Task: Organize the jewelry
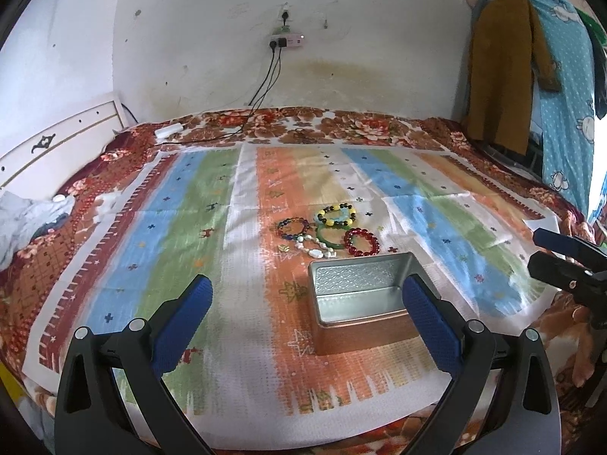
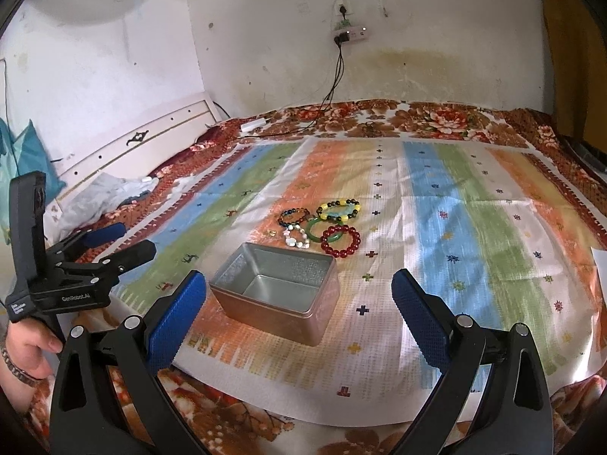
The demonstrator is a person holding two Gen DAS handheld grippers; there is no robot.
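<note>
Left wrist view: your left gripper (image 1: 307, 299) has its jaws spread wide, holding nothing, above the open metal tin (image 1: 364, 297) on the bed. Right wrist view: your right gripper (image 2: 299, 295) likewise gapes empty; bead bracelets (image 2: 322, 225) lie just behind the tin.

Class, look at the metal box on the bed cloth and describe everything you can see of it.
The metal box is a rectangular open tin with no lid in view, its outer walls copper-toned and its inside silvery, with embossed patterning on the inner walls. It looks empty. It stands upright on the striped cloth, just in front of the cluster of bracelets, apart from them. Neither gripper touches it.
</note>
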